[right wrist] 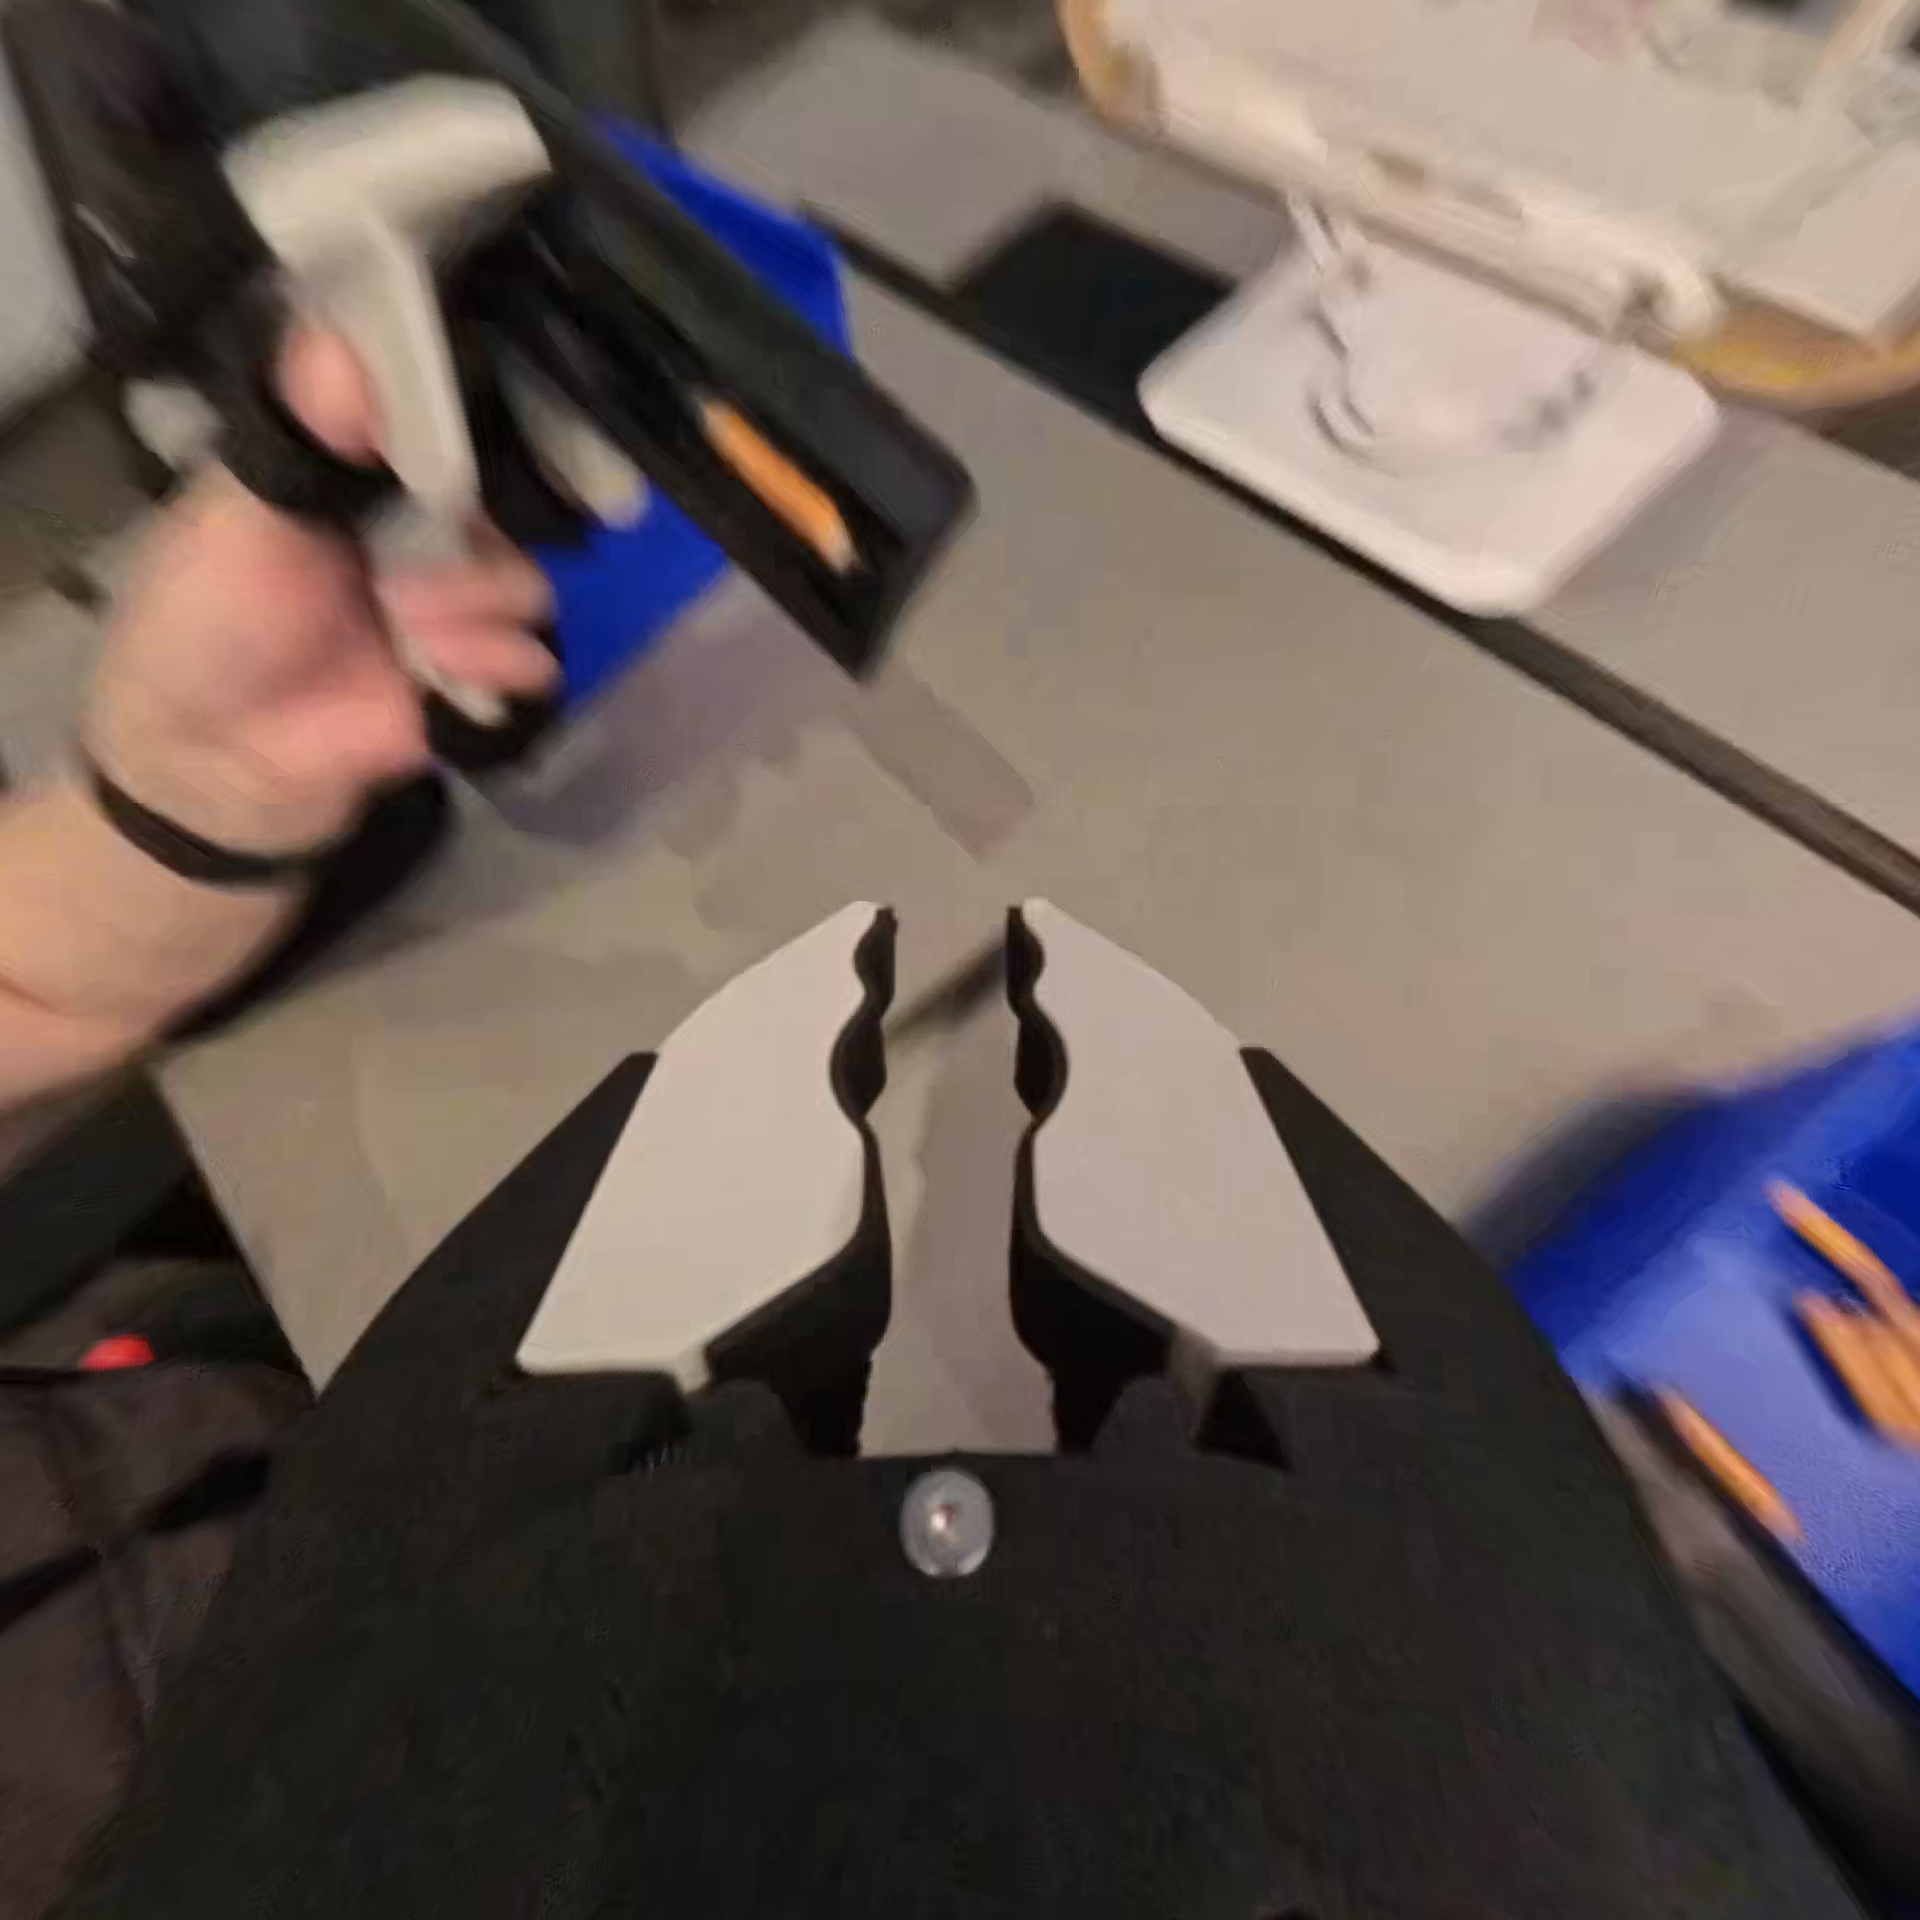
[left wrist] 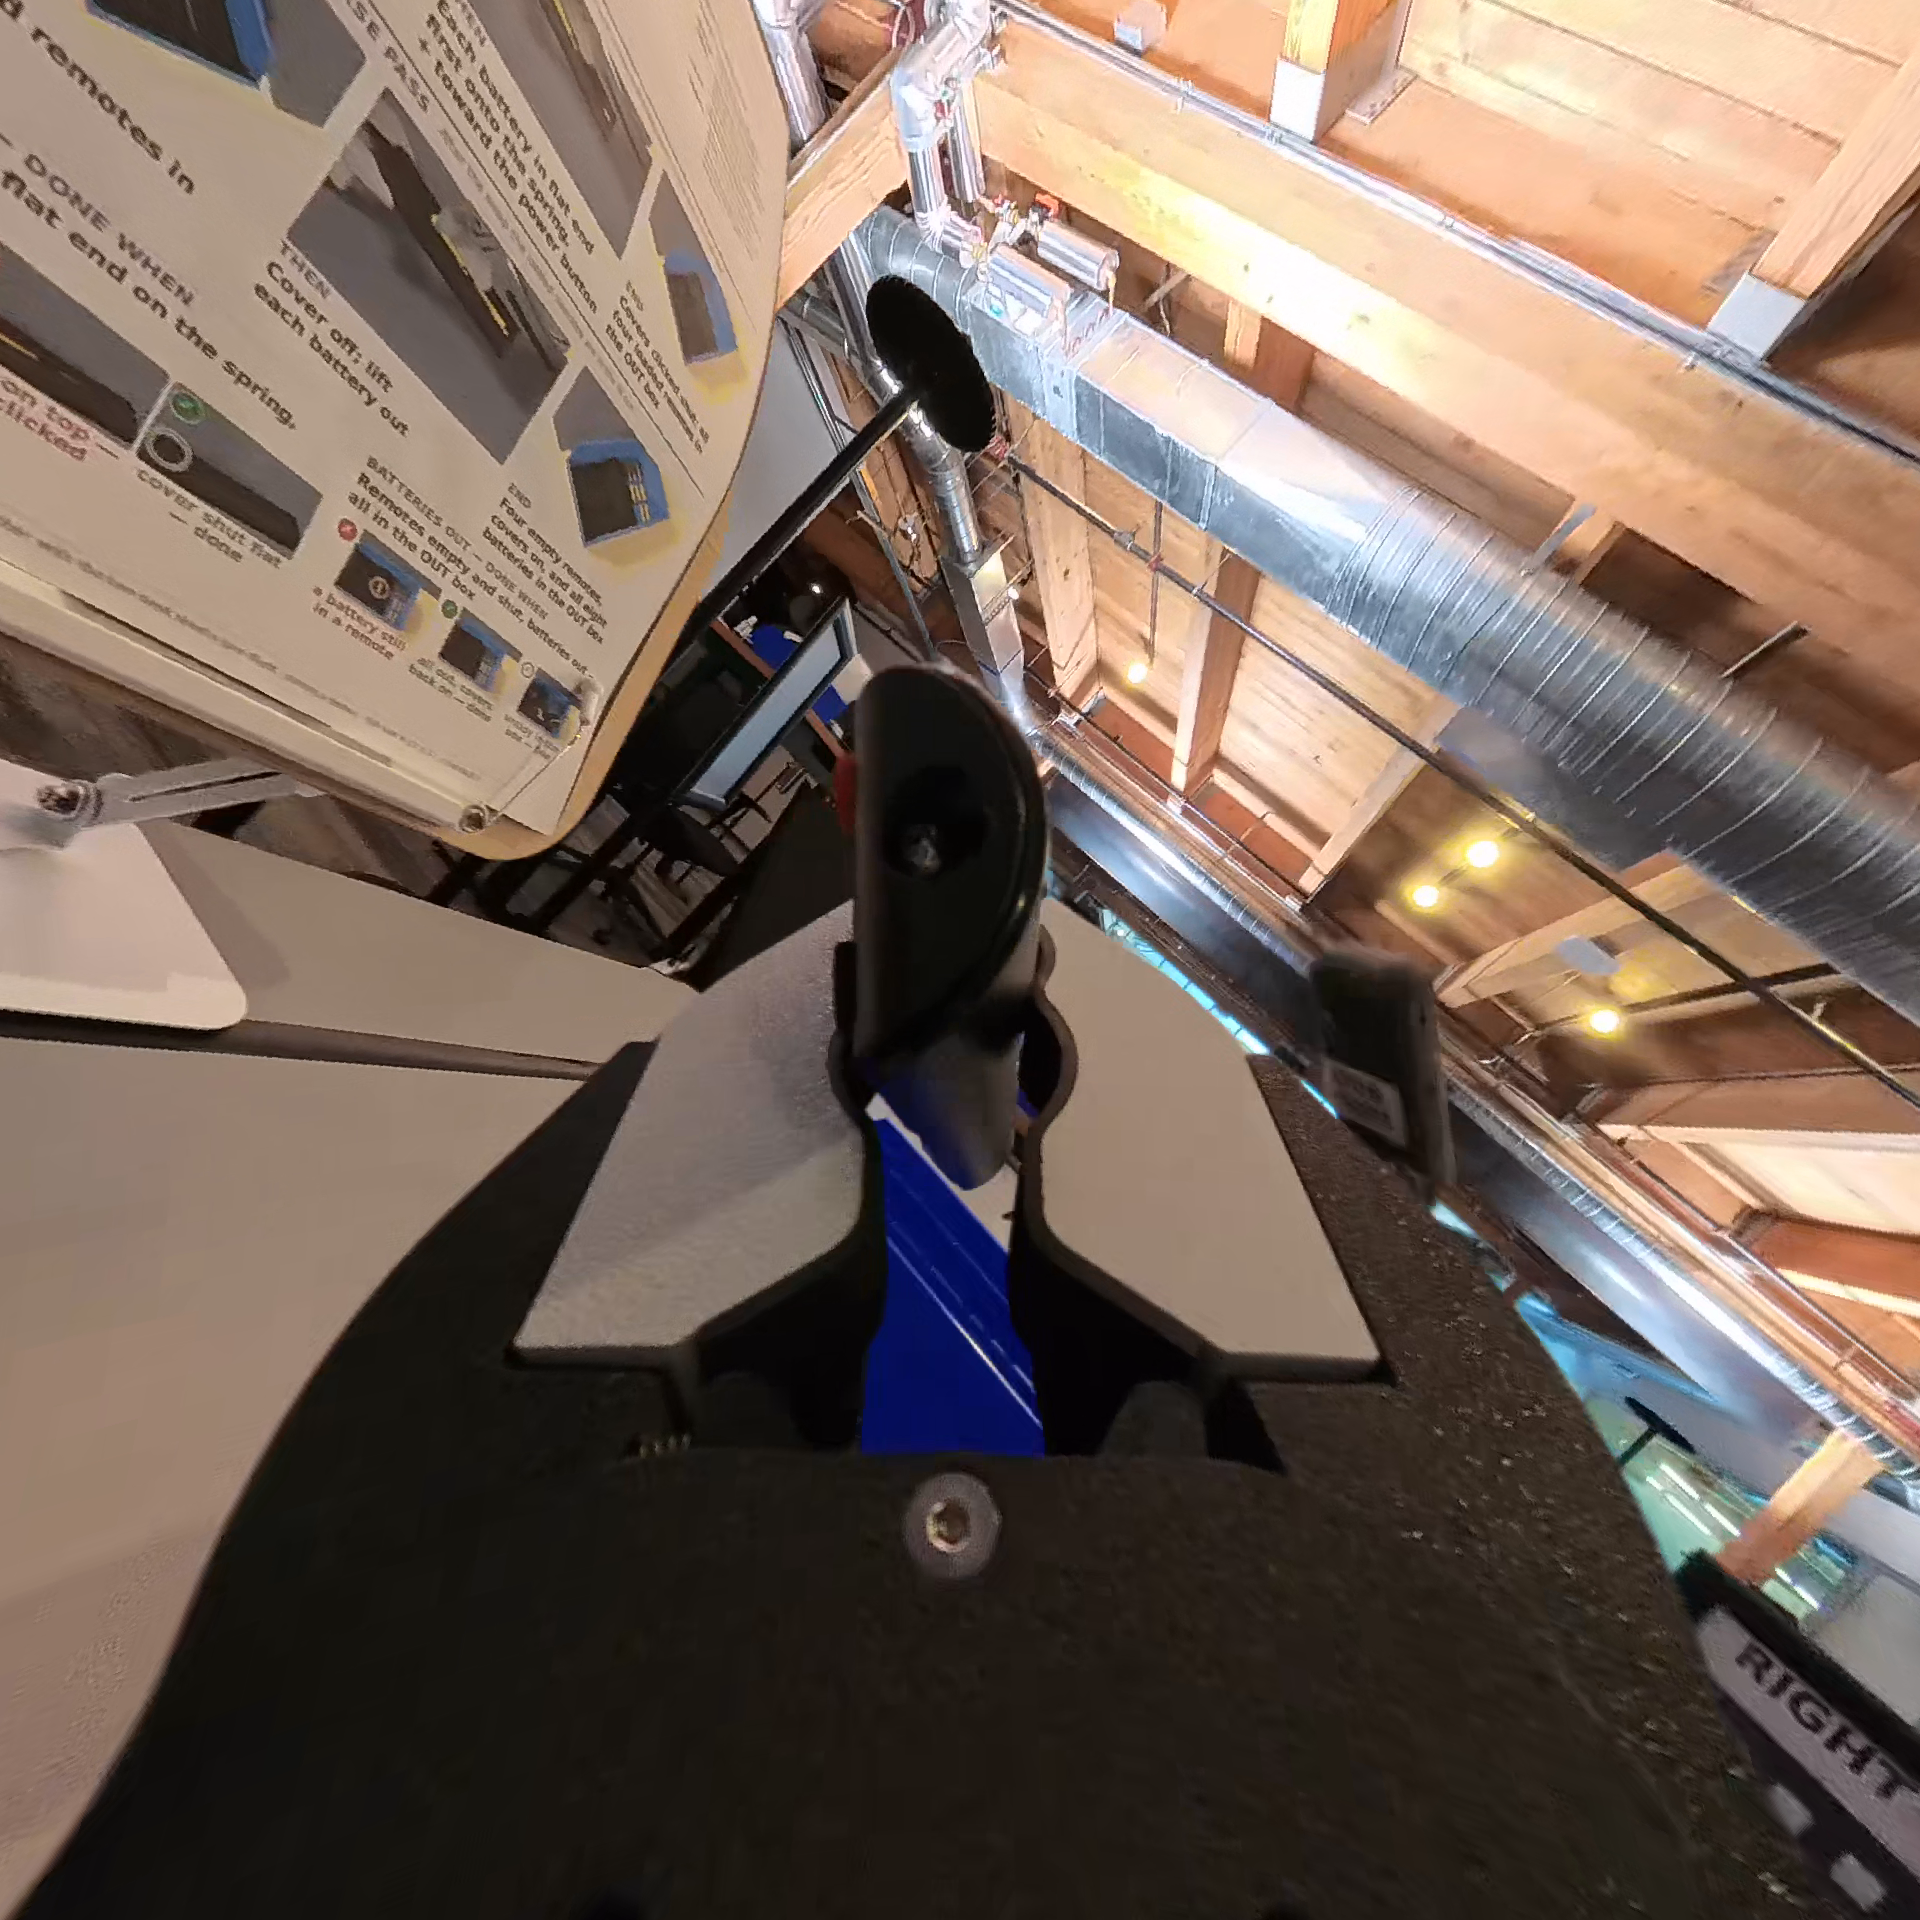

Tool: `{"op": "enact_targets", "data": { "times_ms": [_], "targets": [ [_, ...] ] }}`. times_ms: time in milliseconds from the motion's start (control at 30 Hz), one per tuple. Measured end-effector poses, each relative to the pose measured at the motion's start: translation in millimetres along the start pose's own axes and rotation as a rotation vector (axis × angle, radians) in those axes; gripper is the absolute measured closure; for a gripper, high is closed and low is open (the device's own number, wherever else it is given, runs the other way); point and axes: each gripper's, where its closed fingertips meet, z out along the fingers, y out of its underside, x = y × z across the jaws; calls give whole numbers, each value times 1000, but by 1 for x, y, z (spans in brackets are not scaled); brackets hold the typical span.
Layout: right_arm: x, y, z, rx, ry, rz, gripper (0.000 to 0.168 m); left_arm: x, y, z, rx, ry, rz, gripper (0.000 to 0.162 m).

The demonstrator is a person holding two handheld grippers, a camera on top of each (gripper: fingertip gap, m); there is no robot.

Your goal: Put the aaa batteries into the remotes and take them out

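My left gripper (left wrist: 940, 1039) is tilted up toward the ceiling and is shut on a black remote (left wrist: 935, 831), seen end-on between its fingers. In the blurred right wrist view a hand holds that left gripper (right wrist: 395, 260) at the upper left. The remote (right wrist: 883, 468) sticks out of it with its battery bay open, and one orange battery (right wrist: 779, 488) lies in the bay. My right gripper (right wrist: 951, 935) is open with a narrow gap and empty, above the grey table (right wrist: 1247, 831). A blue bin (right wrist: 1714, 1299) at the right holds several orange batteries (right wrist: 1860, 1351).
Another blue bin (right wrist: 623, 582) sits behind the left gripper. A white stand (right wrist: 1423, 457) at the far right of the table carries an instruction board (left wrist: 364, 364). A dark seam (right wrist: 1662, 727) crosses the table. The right gripper's body (left wrist: 1818, 1745) shows low right in the left wrist view.
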Motion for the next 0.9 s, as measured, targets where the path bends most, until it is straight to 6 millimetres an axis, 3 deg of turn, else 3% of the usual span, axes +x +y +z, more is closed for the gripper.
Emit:
{"op": "enact_targets", "data": {
  "times_ms": [100, 167, 233, 300, 367, 467, 567, 633, 733, 800, 900],
  "targets": [
    [66, 76, -75, -168, 357, 140, 163, 8, -10, -1, -9, 6, 32, 139],
    [95, 103, -100, -169, 426, 279, 167, 15, -10, -1, -23, 17, 45, 139],
    [112, 116, -109, -171, 439, 389, 166, 19, -7, -1, -35, 27, 32, 140],
    [107, 101, -104, -111, 377, 365, 166, 23, -2, 1, -55, 41, 29, 139],
    [94, 67, -92, -16, 325, 260, 164, 22, 3, 3, -65, 34, 36, 139],
    [60, -9, -66, 266, 221, 55, 145, 18, 4, 4, -51, 37, 34, 139],
    [14, -75, -38, 634, -33, 76, 126, 12, 2, 3, -34, 37, 32, 139],
    [-11, -88, -6, 719, -222, 173, 113, 9, 1, 3, -32, 31, 69, 139],
    [-39, -79, 46, 609, -401, 268, 111, 5, 3, 4, -23, 6, 130, 139],
    [-39, -75, 62, 605, -402, 319, 110, 5, 6, 4, -24, 2, 165, 139],
    [-32, -77, 60, 685, -382, 371, 120, 5, 12, 6, -35, -13, 223, 139]
  ]
}}
